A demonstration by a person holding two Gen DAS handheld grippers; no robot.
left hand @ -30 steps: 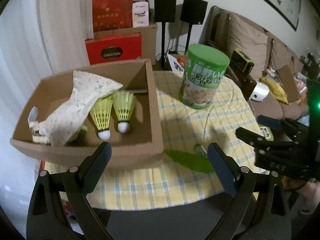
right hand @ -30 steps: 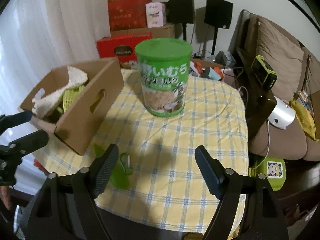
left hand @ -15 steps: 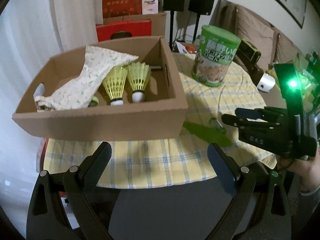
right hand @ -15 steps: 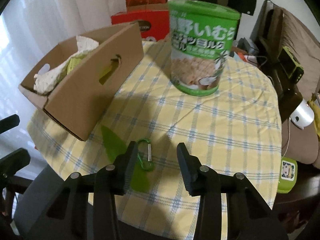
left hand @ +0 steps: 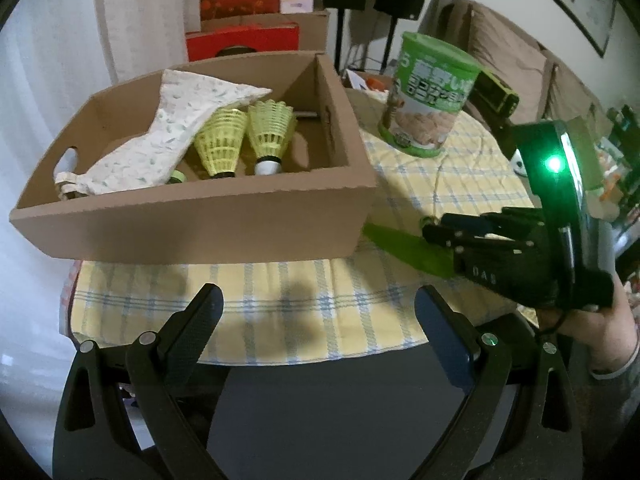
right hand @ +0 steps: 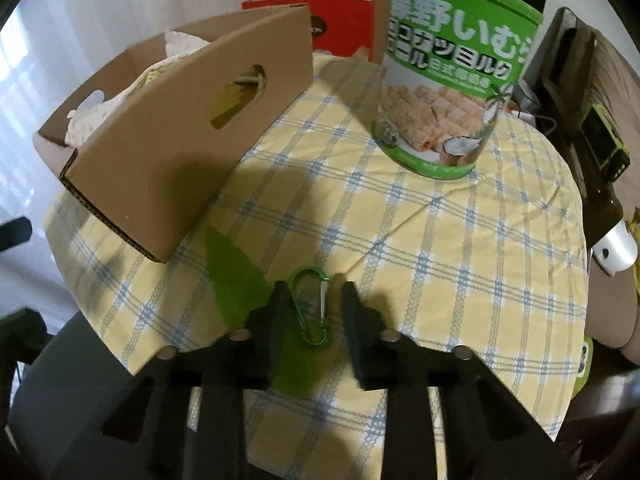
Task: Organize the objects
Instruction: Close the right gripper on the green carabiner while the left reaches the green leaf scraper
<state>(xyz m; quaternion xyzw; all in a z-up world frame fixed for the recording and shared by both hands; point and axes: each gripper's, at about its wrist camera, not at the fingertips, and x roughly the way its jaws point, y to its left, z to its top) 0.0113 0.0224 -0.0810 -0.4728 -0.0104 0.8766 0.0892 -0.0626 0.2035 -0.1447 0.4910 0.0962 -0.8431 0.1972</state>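
A small green carabiner (right hand: 310,308) lies on the yellow checked tablecloth (right hand: 400,240), partly on a flat green leaf-shaped piece (right hand: 232,272). My right gripper (right hand: 314,292) is down over it. Its jaws are closing with the carabiner between them, and a thin gap still shows at the right pad. The left wrist view shows the right gripper (left hand: 432,232) low over the green piece (left hand: 400,244), held by a hand (left hand: 592,332). My left gripper (left hand: 320,312) stands open over the table's near edge, holding nothing. The cardboard box (left hand: 200,220) holds two yellow shuttlecocks (left hand: 270,136) and a white cloth pouch (left hand: 160,136).
A tall green biscuit can (right hand: 448,80) stands on the far side of the table, right of the box (right hand: 160,152). Red gift boxes (left hand: 240,40) and speakers are behind. A sofa (left hand: 520,60) is at the right. The cloth hangs over the round table's near edge.
My right gripper has come down onto the carabiner and its jaws have narrowed from wide to nearly together. The left gripper has sunk a little toward the table edge.
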